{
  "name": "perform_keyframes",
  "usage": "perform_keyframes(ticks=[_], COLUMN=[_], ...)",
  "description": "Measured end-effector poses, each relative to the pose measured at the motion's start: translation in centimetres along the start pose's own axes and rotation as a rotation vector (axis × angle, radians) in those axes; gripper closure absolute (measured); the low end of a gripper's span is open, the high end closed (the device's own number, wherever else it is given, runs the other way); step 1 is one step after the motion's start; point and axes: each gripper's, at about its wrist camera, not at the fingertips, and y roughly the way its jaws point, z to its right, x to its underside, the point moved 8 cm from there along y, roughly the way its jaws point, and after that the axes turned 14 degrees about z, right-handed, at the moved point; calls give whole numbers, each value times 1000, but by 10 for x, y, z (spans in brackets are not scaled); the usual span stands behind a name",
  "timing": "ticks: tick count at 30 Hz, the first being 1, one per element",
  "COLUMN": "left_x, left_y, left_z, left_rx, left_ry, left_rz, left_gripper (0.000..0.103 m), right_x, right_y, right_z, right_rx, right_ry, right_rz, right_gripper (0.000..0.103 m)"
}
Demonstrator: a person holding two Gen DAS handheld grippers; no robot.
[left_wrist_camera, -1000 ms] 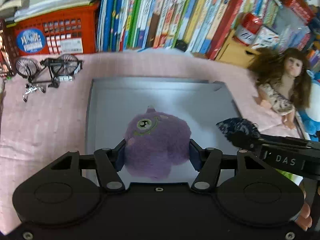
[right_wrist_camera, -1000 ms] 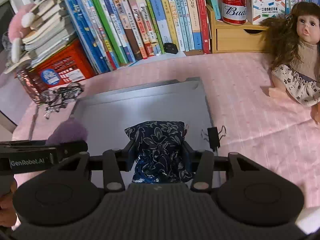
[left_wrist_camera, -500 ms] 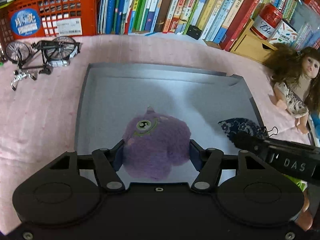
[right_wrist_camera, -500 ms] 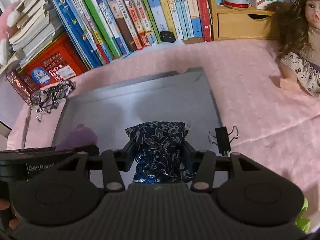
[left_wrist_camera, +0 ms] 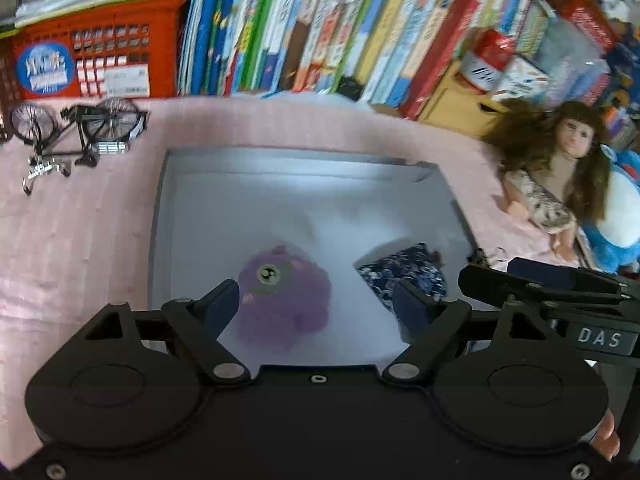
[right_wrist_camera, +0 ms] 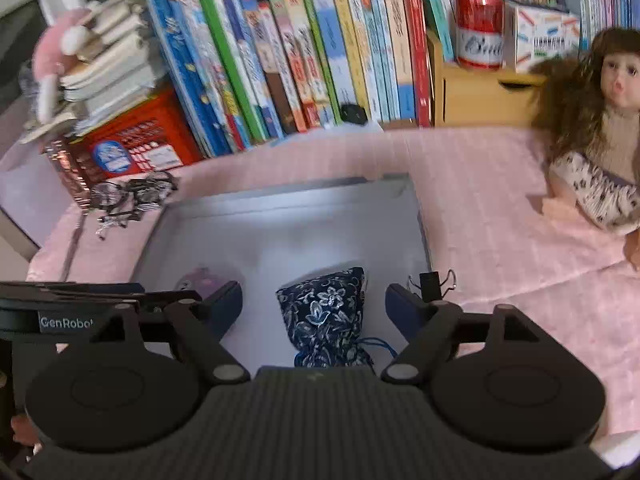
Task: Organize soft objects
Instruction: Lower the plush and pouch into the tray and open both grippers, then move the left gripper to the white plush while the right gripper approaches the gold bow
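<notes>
Both grippers are tilting down over the grey tray [left_wrist_camera: 168,216]. The left gripper [left_wrist_camera: 316,300], jaws just opening wide, is straddling the purple plush [left_wrist_camera: 286,300] without touching. The right gripper [right_wrist_camera: 314,300], jaws likewise just opening, is clearing the floral pouch [right_wrist_camera: 324,316].

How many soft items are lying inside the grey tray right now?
2: the purple plush toy on the grey tray's near left, and the blue floral pouch to its right. Neither is gripped. Nothing else shows inside.

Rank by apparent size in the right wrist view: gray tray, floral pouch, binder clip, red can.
1. gray tray
2. floral pouch
3. red can, though it stands farther back, so unsure
4. binder clip
</notes>
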Motion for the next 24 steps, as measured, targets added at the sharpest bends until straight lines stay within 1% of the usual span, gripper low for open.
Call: perform_keyframes(ticks=[4,8,13,17,24], left_x=[2,7,16,25,44], left_y=[-30,-63,-97,-119,-147], left_z=[8,15,19,17,9], left_rx=[40,71,63,48,36], left_ry=[19,51,108,129,140], left_rz=[59,132,222,279,337], left_gripper=[17,14,13,11,9], right_x=[-1,0,7,16,32], right_y=[-32,-67,-103,-124,-149], right_z=[-7,-8,-5,2,16], right_rx=[-41,-67,-86,-72,-54], right_ry=[-35,-82,-114,-131,-104], right_rz=[63,145,231,292,346], right_gripper=[13,6,0,0,0])
